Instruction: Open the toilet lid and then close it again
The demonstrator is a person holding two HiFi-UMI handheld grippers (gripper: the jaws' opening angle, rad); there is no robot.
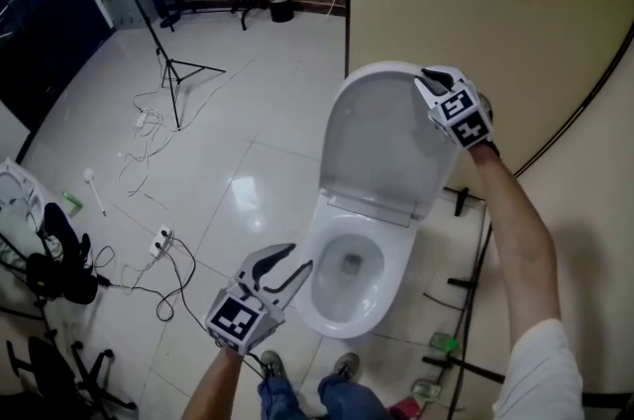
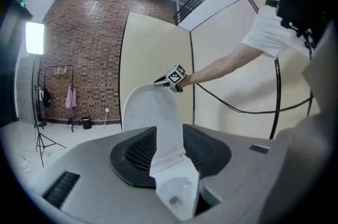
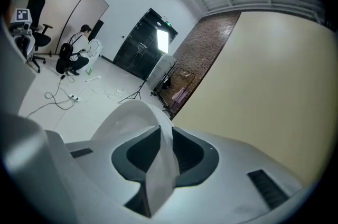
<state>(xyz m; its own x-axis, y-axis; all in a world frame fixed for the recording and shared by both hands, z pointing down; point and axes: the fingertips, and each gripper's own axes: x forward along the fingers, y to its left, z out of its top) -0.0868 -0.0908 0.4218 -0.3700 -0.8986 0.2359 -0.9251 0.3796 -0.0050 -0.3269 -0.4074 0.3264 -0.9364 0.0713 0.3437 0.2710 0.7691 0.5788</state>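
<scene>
Lid upright; right gripper clamps its far top edge, likely to steer closing; left gripper narrow, empty, idle.

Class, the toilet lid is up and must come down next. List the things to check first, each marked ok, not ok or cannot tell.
1. The lid fully raised: ok, it stands upright behind the bowl.
2. The right gripper holds the lid: ok, jaws shut on its top rim.
3. The left gripper out of the lid's path: ok, it hangs by the bowl's front left, not over it.
4. The left gripper empty: ok, jaws slightly apart, nothing between them.
5. The bowl's rim free of things: ok.
6. The hinge sound: cannot tell.
</scene>
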